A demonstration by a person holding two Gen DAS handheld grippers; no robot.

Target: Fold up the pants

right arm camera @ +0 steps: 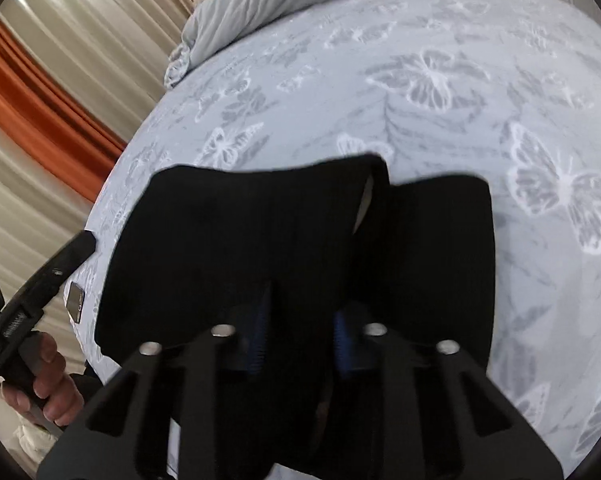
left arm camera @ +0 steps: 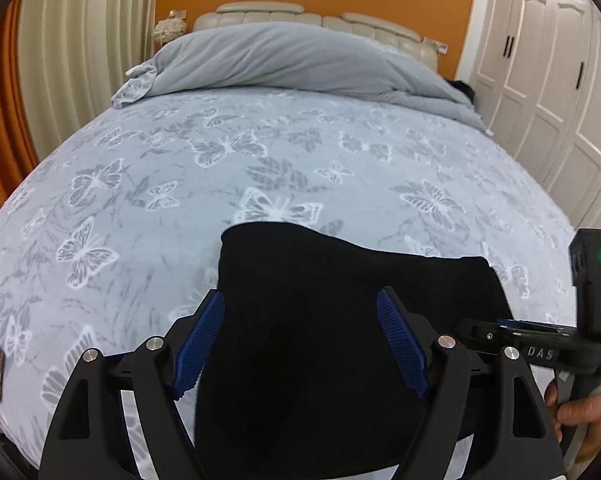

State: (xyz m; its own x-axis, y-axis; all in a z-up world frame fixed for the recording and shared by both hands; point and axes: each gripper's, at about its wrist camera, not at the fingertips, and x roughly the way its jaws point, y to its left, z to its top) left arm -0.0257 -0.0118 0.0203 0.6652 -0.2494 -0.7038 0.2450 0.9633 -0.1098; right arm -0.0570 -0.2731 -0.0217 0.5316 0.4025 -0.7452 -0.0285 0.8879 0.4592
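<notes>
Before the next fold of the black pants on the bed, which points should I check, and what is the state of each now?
1. Right gripper holds the black pants: ok, its fingers are closed on a fold of cloth.
2. Left gripper has a hold: not ok, it is open over the pants.
3. Pants lie flat: not ok, a flap stands up with a pale lining showing.
4. Room on the butterfly bedsheet beyond the pants: ok.
5. Phone away from the cloth: cannot tell, it lies close to the pants' edge.
</notes>
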